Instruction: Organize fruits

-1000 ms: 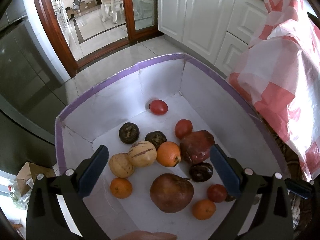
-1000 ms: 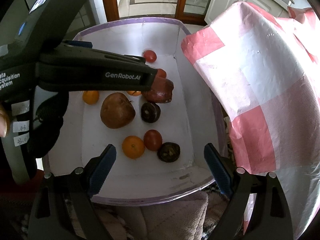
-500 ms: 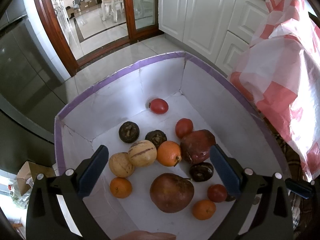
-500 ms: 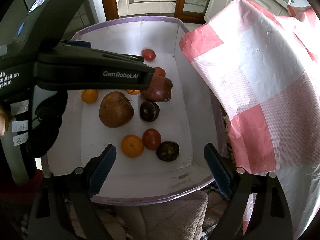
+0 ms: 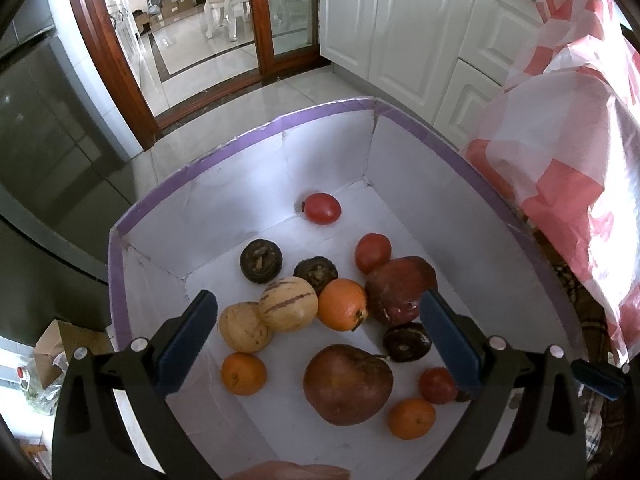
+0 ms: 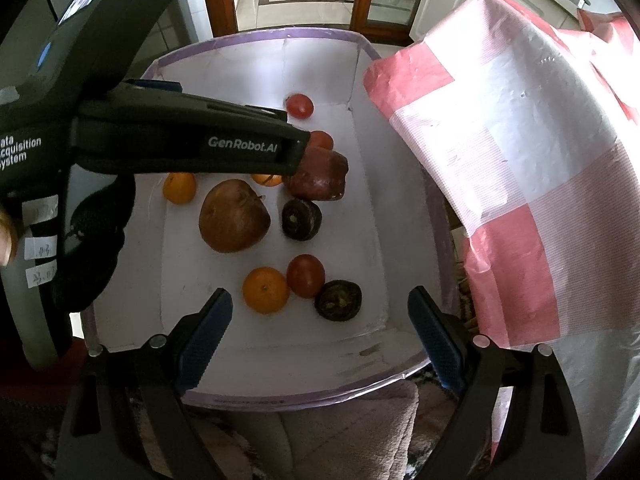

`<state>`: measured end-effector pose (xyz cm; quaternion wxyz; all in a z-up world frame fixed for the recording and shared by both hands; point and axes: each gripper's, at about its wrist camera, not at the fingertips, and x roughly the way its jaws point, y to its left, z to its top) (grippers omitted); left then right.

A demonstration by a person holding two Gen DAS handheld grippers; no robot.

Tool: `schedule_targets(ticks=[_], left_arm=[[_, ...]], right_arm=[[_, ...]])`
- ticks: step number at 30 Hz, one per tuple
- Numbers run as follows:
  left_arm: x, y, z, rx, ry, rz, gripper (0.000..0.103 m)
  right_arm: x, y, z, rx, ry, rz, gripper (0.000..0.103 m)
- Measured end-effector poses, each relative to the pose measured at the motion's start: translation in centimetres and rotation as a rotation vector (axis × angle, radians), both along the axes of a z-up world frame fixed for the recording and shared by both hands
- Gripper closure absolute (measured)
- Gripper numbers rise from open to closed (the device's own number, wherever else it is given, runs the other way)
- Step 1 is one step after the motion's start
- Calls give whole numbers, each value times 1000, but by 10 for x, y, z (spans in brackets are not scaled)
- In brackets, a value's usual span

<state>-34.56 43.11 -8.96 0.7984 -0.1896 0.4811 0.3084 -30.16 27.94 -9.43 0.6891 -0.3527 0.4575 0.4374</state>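
Observation:
A white box with a purple rim (image 5: 256, 136) (image 6: 280, 34) holds several fruits. In the left wrist view I see a big brown-red fruit (image 5: 347, 385), oranges (image 5: 342, 304), two striped pale melons (image 5: 288, 304), dark mangosteens (image 5: 261, 261), tomatoes (image 5: 321, 208) and a dark red fruit (image 5: 402, 284). My left gripper (image 5: 318, 336) hangs open above the fruit pile, holding nothing. My right gripper (image 6: 320, 336) is open over the box's near edge, above an orange (image 6: 265, 289), a tomato (image 6: 305, 275) and a mangosteen (image 6: 338, 300). The left gripper's black body (image 6: 180, 144) hides part of the box.
A pink and white checked plastic sheet (image 6: 520, 180) (image 5: 568, 152) drapes right beside the box. White cabinets (image 5: 400, 28) and a wooden glass door (image 5: 280, 12) stand beyond it. A plush cloth (image 6: 320, 432) lies under the box's near edge. A dark fridge front (image 5: 48, 120) is at left.
Hardly anything has moved; the right wrist view has shifted very slightly, and both grippers stay open over the box.

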Motion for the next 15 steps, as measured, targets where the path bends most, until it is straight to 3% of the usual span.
schedule_targets(ticks=[15], left_arm=[[1,6,-2,0,22,24,2]], right_arm=[[-3,-3,1,7,-3,6,17]])
